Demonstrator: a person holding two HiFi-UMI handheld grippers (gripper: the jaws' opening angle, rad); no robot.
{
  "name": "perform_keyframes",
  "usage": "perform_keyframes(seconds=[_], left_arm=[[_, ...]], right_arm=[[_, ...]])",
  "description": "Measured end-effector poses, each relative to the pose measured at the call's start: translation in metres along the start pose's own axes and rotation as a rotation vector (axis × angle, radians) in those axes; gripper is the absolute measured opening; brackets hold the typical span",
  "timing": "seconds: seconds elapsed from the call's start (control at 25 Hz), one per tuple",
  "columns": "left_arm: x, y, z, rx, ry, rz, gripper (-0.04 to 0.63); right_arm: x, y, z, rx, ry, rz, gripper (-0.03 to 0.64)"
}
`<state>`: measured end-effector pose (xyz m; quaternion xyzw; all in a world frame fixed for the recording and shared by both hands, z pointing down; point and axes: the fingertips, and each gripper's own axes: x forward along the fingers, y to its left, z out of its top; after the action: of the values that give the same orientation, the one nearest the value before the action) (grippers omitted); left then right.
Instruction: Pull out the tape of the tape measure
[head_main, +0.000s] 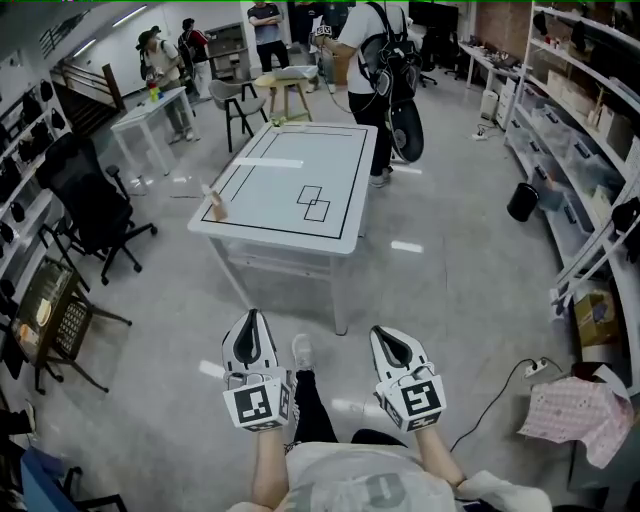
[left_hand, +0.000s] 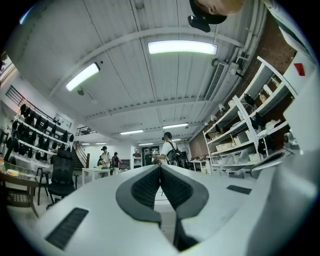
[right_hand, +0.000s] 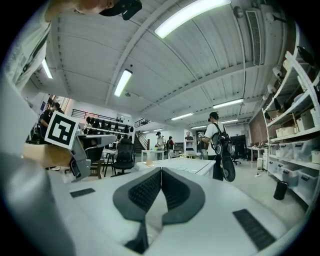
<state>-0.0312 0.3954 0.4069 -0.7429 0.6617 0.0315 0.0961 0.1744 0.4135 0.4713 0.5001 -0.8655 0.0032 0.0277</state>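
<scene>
My two grippers are held low over the floor, side by side, short of a white table (head_main: 270, 185) marked with black lines. The left gripper (head_main: 252, 316) is shut, its ribbed pads (left_hand: 145, 187) pressed together with nothing between them. The right gripper (head_main: 383, 333) is likewise shut and empty, jaws meeting in the right gripper view (right_hand: 161, 171). A small tan object (head_main: 215, 206) stands at the table's left edge; I cannot tell what it is. No tape measure is recognisable in any view.
A person with a backpack (head_main: 382, 60) stands at the table's far right corner, others further back. A black office chair (head_main: 92, 205) and a wooden chair (head_main: 55, 312) sit left. Shelving (head_main: 580, 150), a black bin (head_main: 522, 202) and a pink cloth (head_main: 575, 415) line the right.
</scene>
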Motion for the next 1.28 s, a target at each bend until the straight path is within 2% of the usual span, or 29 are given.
perform_keyframes(seconds=[0.2, 0.44, 0.68, 0.92, 1.28], left_arm=[[0.102, 0.031, -0.014, -0.007, 0.014, -0.059, 0.026], [0.267, 0.098, 0.013, 0.000, -0.035, -0.102, 0.026], [0.402, 0.155, 0.028, -0.012, -0.068, -0.160, 0.026], [0.467, 0.192, 0.018, -0.045, -0.053, -0.151, 0.026], [0.506, 0.190, -0.003, -0.063, 0.001, -0.187, 0.026]], right_arm=[[0.104, -0.016, 0.010, 0.030, 0.033, 0.010, 0.031], [0.275, -0.047, 0.086, 0.007, -0.014, 0.014, 0.031], [0.420, -0.073, 0.150, 0.060, -0.067, -0.031, 0.031], [0.489, -0.081, 0.159, 0.062, -0.062, -0.060, 0.031], [0.526, -0.103, 0.148, 0.081, -0.035, -0.070, 0.031]])
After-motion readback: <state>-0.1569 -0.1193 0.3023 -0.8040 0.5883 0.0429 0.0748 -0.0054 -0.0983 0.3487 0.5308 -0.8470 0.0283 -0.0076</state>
